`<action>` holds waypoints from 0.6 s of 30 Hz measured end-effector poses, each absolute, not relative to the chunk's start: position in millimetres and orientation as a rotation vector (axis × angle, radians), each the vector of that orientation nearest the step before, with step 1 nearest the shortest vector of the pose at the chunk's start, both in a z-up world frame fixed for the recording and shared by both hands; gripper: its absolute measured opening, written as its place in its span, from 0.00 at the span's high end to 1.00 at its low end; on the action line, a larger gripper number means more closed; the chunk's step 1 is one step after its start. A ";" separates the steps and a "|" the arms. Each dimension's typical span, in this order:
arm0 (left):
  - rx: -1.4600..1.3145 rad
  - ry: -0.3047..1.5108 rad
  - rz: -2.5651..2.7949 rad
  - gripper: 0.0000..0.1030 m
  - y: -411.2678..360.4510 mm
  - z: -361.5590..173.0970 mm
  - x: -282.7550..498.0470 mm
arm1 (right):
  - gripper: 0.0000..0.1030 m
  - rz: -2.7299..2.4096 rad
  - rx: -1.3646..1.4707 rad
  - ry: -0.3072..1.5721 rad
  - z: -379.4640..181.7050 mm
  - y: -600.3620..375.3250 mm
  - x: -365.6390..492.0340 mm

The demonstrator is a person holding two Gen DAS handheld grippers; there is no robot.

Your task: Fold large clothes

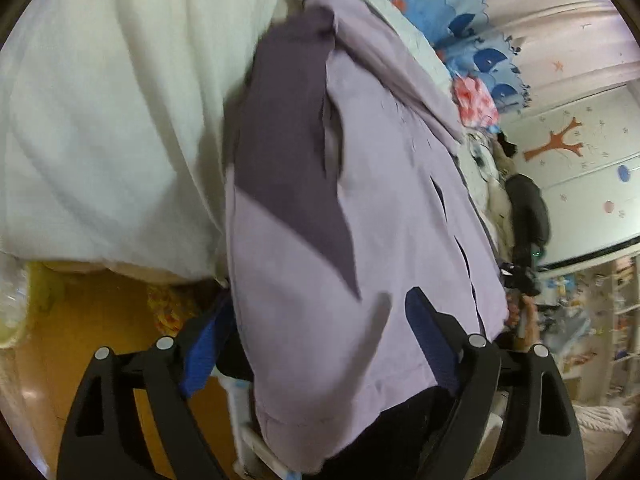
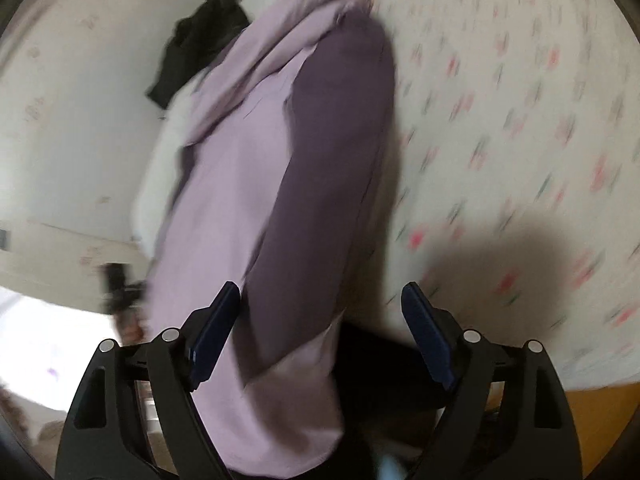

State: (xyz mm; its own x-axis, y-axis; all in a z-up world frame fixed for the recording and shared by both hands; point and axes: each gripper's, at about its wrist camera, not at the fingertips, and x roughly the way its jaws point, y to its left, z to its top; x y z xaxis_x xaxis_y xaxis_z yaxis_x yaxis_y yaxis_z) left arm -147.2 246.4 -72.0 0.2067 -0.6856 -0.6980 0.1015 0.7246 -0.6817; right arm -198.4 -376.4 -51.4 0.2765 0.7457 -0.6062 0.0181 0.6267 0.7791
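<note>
The garment (image 1: 392, 184), a lilac top with dark purple panels, runs as one long band from the upper middle of the left wrist view down to its lower edge, and in the right wrist view (image 2: 256, 200) it does the same, from top centre to bottom centre. Its long axis lies nearly along the line each gripper points, so both cameras look up the length of the cloth. It lies over the bed (image 1: 100, 120), with its near end hanging off the bed's edge toward the grippers, which would explain why the lower hem bulges loose in both frames. The left gripper (image 1: 320, 332) stands wide, its pads clear of the cloth, though the fabric drapes between the jaws and covers most of the left pad. The right gripper (image 2: 320, 328) is likewise wide apart, with the purple sleeve and lilac hem between the jaws but not pinched. I judge that both tongs have let go so the garment settles flat for the next fold. The floral sheet (image 2: 520, 120) fills the right of the right wrist view. Blur hides the finer creases.
</note>
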 end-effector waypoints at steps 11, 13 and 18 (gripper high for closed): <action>-0.684 1.228 -0.577 0.57 216.2 -85.0 -138.3 | 0.76 0.743 0.871 1.032 -51.4 -337.6 -207.6; -0.697 1.208 -0.541 0.72 222.1 -77.0 -142.8 | 0.83 0.736 0.868 0.970 -40.1 -338.9 -206.3; -0.662 1.117 -0.575 0.83 216.8 -34.5 -159.4 | 0.89 0.740 0.814 0.789 24.2 -346.4 -227.9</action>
